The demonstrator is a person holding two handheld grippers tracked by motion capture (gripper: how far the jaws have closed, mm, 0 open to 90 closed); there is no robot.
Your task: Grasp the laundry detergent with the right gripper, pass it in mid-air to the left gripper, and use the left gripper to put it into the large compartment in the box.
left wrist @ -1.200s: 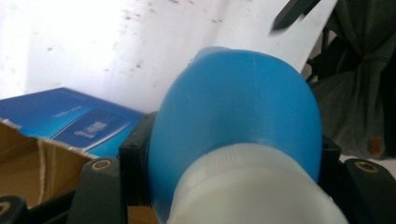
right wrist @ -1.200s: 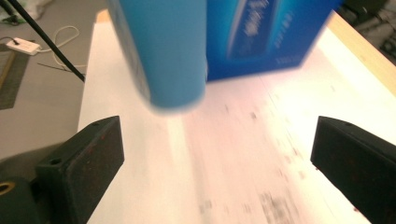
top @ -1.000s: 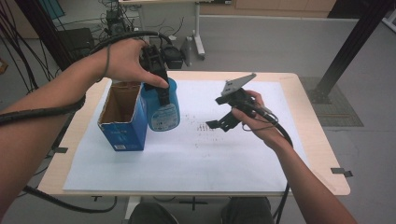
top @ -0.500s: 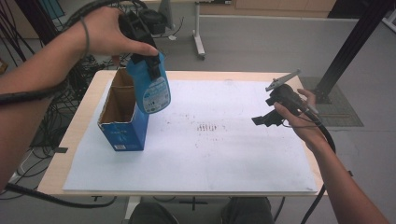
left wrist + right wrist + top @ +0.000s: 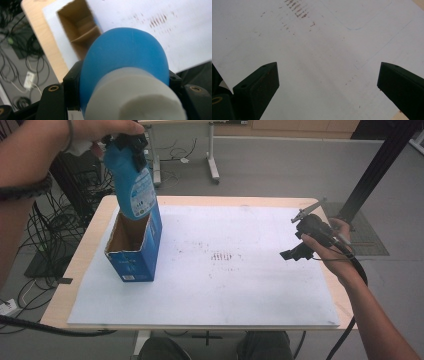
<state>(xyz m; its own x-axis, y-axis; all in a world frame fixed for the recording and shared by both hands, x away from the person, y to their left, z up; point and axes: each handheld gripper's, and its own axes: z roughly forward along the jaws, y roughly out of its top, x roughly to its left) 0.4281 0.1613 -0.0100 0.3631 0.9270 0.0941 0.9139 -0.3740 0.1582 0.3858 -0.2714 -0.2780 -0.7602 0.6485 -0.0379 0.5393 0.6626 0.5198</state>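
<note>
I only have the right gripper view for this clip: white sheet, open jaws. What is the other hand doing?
Observer: The left hand-held gripper is clamped on a blue plastic bottle, held bottom-down above an open blue cardboard box.
Operator: Is the bottle inside the box yet?
Observer: In the high view its bottom overlaps the box's top opening; how deep it sits I cannot tell.
Operator: Anything already in the box?
Observer: The left gripper view shows bare brown cardboard inside, with a flap.
</note>
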